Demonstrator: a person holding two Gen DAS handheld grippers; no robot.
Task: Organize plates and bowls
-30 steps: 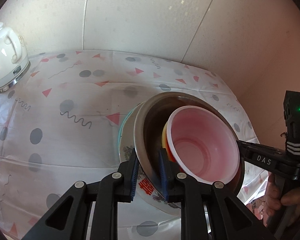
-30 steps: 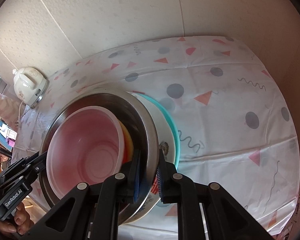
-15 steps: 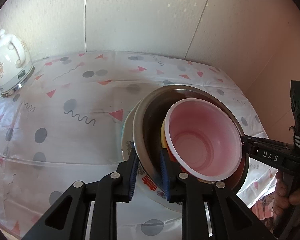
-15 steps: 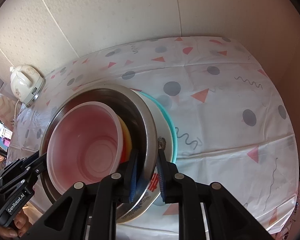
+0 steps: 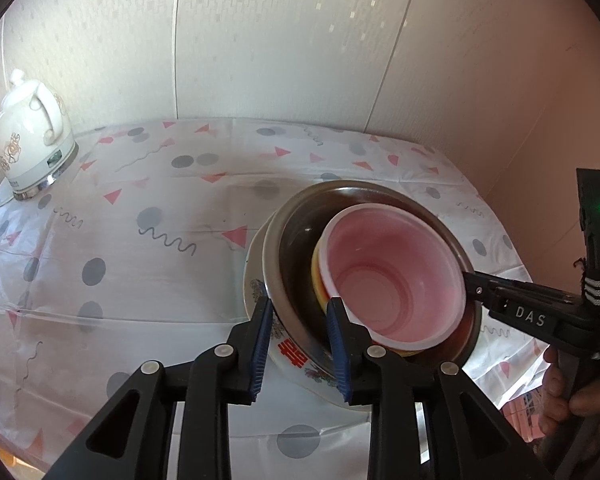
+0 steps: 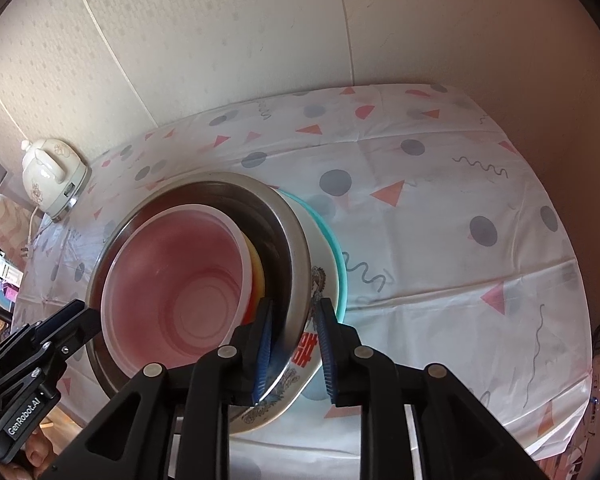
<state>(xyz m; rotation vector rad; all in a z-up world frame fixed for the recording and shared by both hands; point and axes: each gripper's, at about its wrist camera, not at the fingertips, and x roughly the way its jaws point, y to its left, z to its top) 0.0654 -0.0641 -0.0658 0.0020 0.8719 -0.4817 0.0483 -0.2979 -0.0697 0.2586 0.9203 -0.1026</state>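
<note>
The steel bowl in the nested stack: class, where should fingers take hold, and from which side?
Grip the steel bowl by its thin rolled rim, coming from above at the near edge, one finger inside, one outside; the pink bowl leaves a gap there.

Shiny steel bowl [image 5: 292, 240] holds a matt pink plastic bowl [image 5: 392, 276].

bowl stack [image 5: 364, 280] blocks centre; tablecloth [image 5: 140, 272] open leftward to kettle [image 5: 32, 144].

Both tongs [image 5: 300, 344] [image 6: 296, 350] freshly parted.
</note>
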